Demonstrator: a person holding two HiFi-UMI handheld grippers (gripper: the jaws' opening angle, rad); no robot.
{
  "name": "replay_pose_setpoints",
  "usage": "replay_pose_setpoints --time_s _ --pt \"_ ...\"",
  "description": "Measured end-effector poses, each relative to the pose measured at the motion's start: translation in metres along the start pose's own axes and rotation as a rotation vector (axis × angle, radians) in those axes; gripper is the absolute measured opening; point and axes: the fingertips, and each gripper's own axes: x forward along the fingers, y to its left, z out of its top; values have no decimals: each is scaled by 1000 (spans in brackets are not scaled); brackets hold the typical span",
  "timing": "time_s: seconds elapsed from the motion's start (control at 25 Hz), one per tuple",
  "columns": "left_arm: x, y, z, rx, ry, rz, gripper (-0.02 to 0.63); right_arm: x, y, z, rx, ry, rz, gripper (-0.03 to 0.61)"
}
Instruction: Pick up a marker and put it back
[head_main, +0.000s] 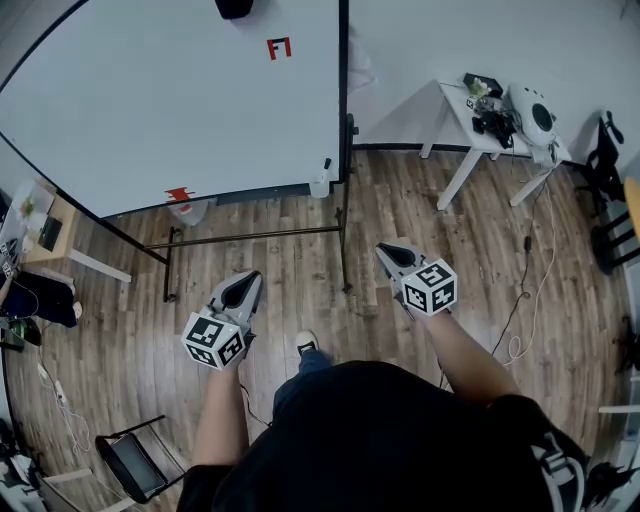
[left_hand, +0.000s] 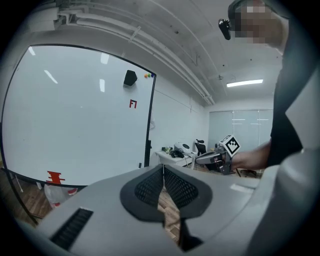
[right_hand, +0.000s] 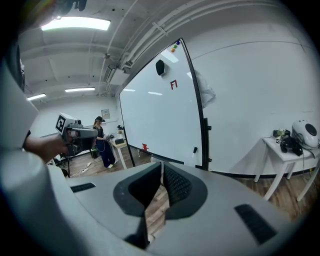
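A large whiteboard (head_main: 170, 100) on a black stand fills the upper left of the head view. A red marker (head_main: 179, 193) lies on its lower rail, and a small black marker (head_main: 326, 164) sits near the board's right edge. The red marker (left_hand: 55, 177) also shows in the left gripper view, and both the red marker (right_hand: 145, 147) and the black one (right_hand: 195, 149) in the right gripper view. My left gripper (head_main: 243, 288) and right gripper (head_main: 392, 255) hover over the wood floor, well short of the board. Both are shut on nothing, the left's jaws (left_hand: 163, 170) and the right's (right_hand: 161, 167) meeting at the tips.
A black eraser (head_main: 233, 8) and a red drawn mark (head_main: 279, 47) are high on the board. A white table (head_main: 455, 100) with devices stands at the right, cables trailing on the floor. There is a desk (head_main: 60, 240) at left, a chair (head_main: 135, 465) at lower left, and a person (right_hand: 102, 142) far off.
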Motion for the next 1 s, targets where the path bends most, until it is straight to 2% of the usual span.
replay_pose_setpoints --time_s 0.44,1.0 --pt "40 83 6 -8 14 -55 14 71 -15 16 27 34 -40 9" --pt "65 160 20 -8 11 -122 14 133 -21 45 33 63 -93 9"
